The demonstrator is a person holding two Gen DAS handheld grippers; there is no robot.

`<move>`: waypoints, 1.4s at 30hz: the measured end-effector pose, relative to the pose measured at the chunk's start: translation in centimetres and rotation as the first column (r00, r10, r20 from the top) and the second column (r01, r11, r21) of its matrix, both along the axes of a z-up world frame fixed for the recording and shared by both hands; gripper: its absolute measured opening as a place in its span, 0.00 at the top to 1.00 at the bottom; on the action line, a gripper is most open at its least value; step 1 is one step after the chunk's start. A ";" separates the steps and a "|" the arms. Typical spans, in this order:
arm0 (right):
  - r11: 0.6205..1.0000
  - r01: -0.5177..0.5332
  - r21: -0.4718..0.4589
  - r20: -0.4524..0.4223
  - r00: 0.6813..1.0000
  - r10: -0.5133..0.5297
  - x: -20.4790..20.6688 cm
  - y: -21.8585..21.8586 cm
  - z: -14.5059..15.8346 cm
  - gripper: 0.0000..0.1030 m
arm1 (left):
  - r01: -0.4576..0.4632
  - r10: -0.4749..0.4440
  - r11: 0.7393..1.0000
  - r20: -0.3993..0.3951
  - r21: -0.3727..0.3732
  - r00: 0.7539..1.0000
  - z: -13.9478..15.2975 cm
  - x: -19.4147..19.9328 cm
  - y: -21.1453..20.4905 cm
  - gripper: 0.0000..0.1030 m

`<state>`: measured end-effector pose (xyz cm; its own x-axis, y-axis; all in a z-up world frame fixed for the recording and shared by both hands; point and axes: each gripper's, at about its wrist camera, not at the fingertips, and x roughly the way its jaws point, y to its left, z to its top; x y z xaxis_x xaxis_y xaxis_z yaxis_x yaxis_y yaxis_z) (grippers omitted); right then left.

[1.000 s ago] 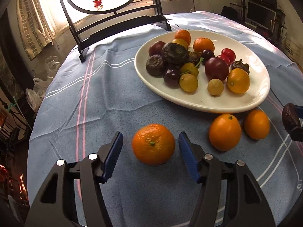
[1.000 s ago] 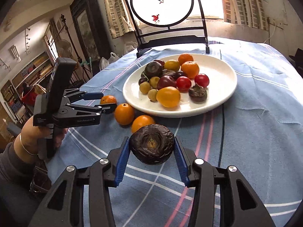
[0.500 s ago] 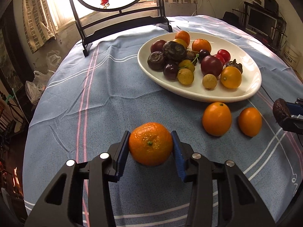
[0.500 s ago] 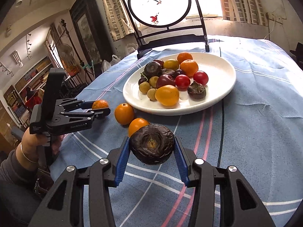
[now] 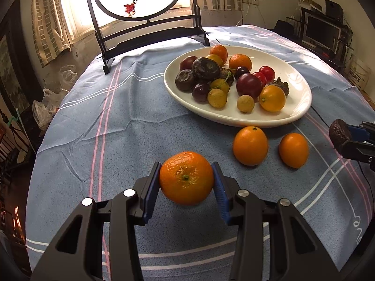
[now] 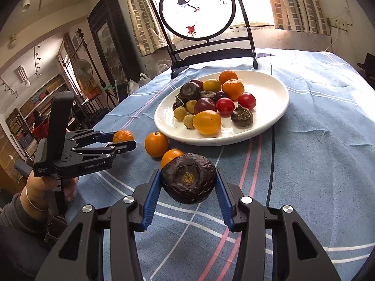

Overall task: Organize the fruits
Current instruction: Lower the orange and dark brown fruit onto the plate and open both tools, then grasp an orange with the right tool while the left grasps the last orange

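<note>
Left tongs (image 5: 186, 182), open a second ago, now grip the mandarin (image 5: 186, 177) lifted off the surface (image 5: 117, 128), right tongs (image 6: 188, 183) still gripping a dark fruit (image 6: 188, 181); both near the plate (image 5: 297, 114), ready for delivery.

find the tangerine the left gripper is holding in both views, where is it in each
Left wrist view: the tangerine sits low in the centre, clamped between the left gripper's blue fingers.
Right wrist view: the same tangerine shows small at the left, mostly hidden by the fingers.
Shared landmark: the white plate of fruit, beyond the tangerine in both.
</note>
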<state>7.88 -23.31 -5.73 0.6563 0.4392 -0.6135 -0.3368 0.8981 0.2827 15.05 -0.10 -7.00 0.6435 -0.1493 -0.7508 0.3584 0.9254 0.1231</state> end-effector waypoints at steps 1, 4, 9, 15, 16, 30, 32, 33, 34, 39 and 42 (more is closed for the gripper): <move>1.000 0.002 0.004 -0.002 1.000 -0.002 0.0 -0.1 0.0 0.55 | -0.003 0.003 1.000 0.001 -0.006 1.000 0.1 -0.1 0.1 0.59; 1.000 0.013 0.018 -0.011 1.000 -0.013 0.1 -0.8 0.2 0.55 | -0.011 0.011 0.999 0.015 -0.033 1.000 0.7 -0.4 0.4 0.59; 0.998 0.069 0.005 0.032 0.997 -0.069 0.9 -3.5 3.0 0.55 | 0.014 -0.004 0.992 0.083 -0.128 0.997 4.6 -0.9 0.5 0.59; 0.997 0.077 -0.003 0.047 0.996 -0.076 7.3 -4.6 7.6 0.55 | 0.084 -0.069 0.985 0.102 -0.152 0.992 8.0 2.8 -3.3 0.59; 0.997 0.076 -0.006 0.037 0.996 -0.076 8.8 -4.4 7.7 0.55 | 0.087 -0.073 0.984 0.093 -0.153 0.993 8.0 3.7 -4.2 0.59; 0.990 0.101 -0.101 0.024 0.995 -0.099 15.6 -1.7 6.3 0.45 | 0.022 -0.005 0.968 0.069 -0.249 0.998 6.7 9.0 -5.9 0.18; 0.991 0.091 -0.098 0.039 0.995 -0.087 13.9 -1.6 6.9 0.44 | 0.036 -0.016 0.967 0.082 -0.253 0.997 7.3 7.7 -5.0 0.18; 0.992 0.083 -0.091 0.043 0.996 -0.079 12.8 -1.5 7.2 0.40 | 0.039 -0.017 0.967 0.087 -0.251 0.996 7.4 6.9 -4.5 0.18; 0.993 0.075 -0.086 0.045 0.996 -0.071 11.8 -1.4 7.3 0.38 | 0.045 -0.024 0.968 0.088 -0.247 0.996 7.5 6.0 -4.0 0.18; 0.991 -0.035 -0.126 -0.014 0.999 0.033 5.9 1.1 5.3 0.26 | 0.075 -0.061 0.982 0.085 -0.173 0.994 6.4 1.2 -1.4 0.13; 0.973 -0.139 -0.182 -0.076 0.989 0.127 3.3 4.1 2.7 0.26 | 0.092 -0.087 0.991 0.059 -0.096 0.995 4.6 -1.0 -0.4 0.13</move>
<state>11.17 -19.23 -3.07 0.5572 0.3939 -0.7311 -0.4435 0.8854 0.1391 14.03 -0.54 -2.40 0.6635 -0.2797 -0.6939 0.4354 0.8986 0.0542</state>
